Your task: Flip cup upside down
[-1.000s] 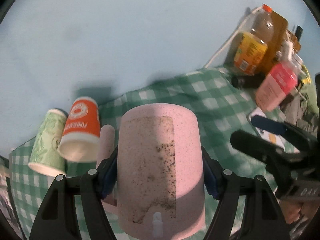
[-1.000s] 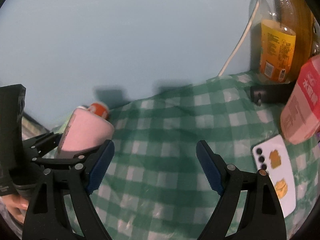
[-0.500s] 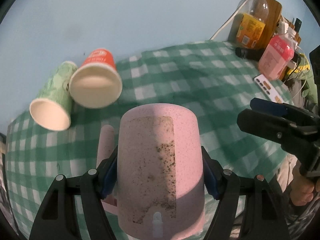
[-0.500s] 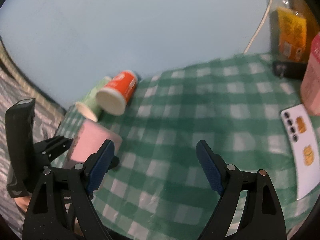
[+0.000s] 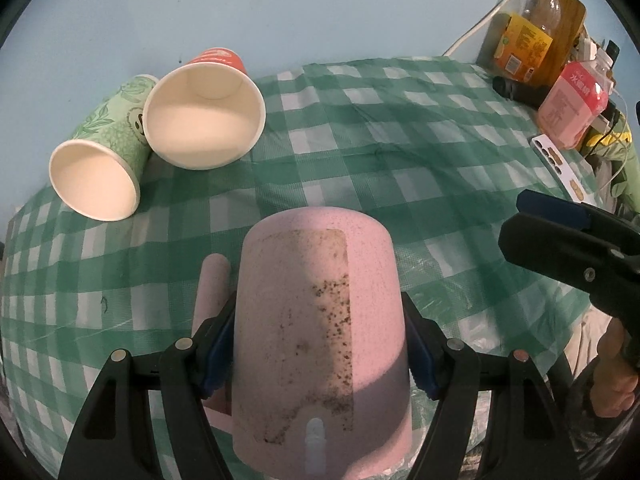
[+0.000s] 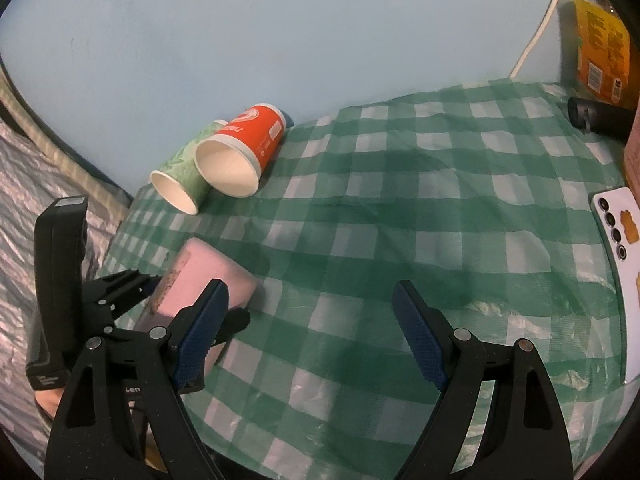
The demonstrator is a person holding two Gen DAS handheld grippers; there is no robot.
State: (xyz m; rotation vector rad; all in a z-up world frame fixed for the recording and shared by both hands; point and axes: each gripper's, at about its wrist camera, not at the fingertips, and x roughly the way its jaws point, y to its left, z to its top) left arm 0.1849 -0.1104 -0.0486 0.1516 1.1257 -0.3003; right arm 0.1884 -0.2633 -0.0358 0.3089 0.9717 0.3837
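My left gripper [image 5: 318,344] is shut on a pink speckled mug [image 5: 320,312], held by its sides above the green checked tablecloth [image 5: 400,152], base pointing away from the camera, handle on the left. In the right wrist view the pink mug [image 6: 204,280] shows at lower left in the left gripper, tilted over the cloth. My right gripper [image 6: 310,336] is open and empty above the cloth; it also shows at the right in the left wrist view [image 5: 568,240].
An orange paper cup [image 5: 204,112] and a green paper cup [image 5: 100,168] lie on their sides at the far left by the blue wall. A juice bottle [image 5: 528,36], a pink carton [image 5: 572,108] and a white phone [image 6: 616,256] stand at the right.
Both grippers have risen and tilted down, so more of the cloth shows. The left gripper still holds the mug. The right gripper stays open.
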